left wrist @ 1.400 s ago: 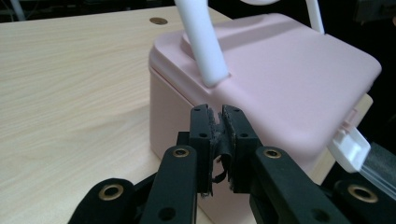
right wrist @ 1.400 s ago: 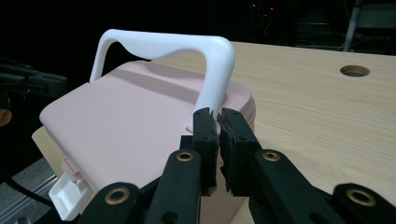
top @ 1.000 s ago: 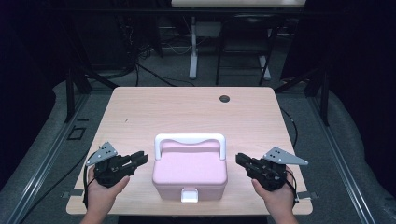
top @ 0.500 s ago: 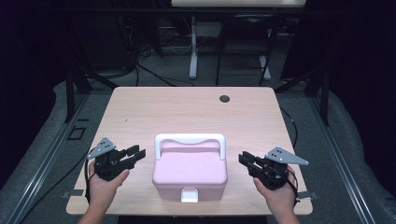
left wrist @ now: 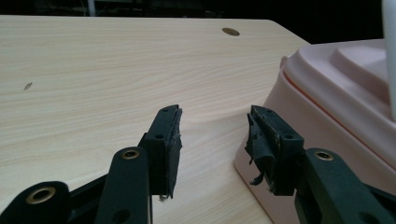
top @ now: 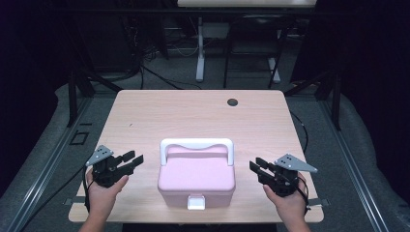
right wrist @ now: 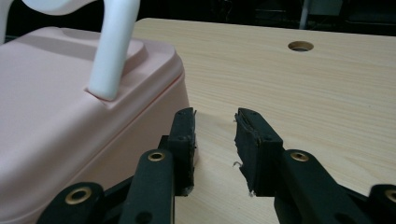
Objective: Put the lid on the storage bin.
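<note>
The pink box (top: 197, 180) sits at the near middle of the desk (top: 193, 116), lid down, its white handle (top: 197, 145) standing upright over the lid and its white latch (top: 196, 201) facing the near edge. The latch looks closed, though it is too small to be sure.

The likeliest trouble, as I judge it, is that the box slides or tips. It looks light and rests on smooth wood, so a push from one side alone could skid it away or turn it. If the lid is lifted by the handle while the latch holds, the whole box may come up and drop. The worn, frayed pads (left wrist: 259, 140) could also slip on the glossy plastic.

The left gripper (top: 133, 160) is held low beside the box's left wall, apart from it, fingers spread to a middling gap with nothing between them; in the left gripper view the box wall lies just past the right-hand finger. The right gripper (top: 256, 167) mirrors it at the box's right side, also parted and empty, aimed inward at the box. Both hands rest near the desk's near edge.
</note>
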The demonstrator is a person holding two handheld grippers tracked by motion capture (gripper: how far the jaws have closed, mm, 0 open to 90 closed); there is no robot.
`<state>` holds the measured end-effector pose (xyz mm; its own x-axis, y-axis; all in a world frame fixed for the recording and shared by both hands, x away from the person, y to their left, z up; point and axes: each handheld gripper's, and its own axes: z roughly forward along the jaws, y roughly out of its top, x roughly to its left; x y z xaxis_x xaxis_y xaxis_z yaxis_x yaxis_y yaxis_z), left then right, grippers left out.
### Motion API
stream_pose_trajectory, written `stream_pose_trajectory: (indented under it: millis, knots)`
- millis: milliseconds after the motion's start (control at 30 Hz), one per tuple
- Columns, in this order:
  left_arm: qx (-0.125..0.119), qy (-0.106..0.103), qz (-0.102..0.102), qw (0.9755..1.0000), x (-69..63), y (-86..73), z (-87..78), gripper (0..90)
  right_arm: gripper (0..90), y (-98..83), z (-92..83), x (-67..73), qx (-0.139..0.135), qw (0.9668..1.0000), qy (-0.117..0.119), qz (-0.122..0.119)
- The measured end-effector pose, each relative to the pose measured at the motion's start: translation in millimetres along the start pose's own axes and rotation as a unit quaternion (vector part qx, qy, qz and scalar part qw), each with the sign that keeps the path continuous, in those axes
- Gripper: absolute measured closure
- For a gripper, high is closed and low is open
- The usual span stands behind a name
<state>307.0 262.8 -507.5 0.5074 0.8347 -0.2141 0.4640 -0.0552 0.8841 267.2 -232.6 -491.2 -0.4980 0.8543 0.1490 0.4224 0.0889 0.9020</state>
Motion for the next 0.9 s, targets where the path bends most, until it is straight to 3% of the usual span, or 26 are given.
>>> stream_pose_trajectory:
  millis: [100,600,900]
  knots:
    - [0.005,0.003,-0.002,1.0000,1.1,-5.7,2.7,52.1,66.6,-3.8,1.8,-1.3,0.000,0.9999,-0.010,-0.008]
    - [0.035,0.011,0.012,0.9993,1.6,-20.7,12.3,51.2,62.9,-25.3,16.5,-11.2,0.023,0.9995,-0.021,0.001]
    - [0.031,0.015,0.016,0.9993,-2.2,-21.7,11.6,49.3,62.9,-30.3,22.3,-11.4,0.039,0.9990,-0.018,0.007]
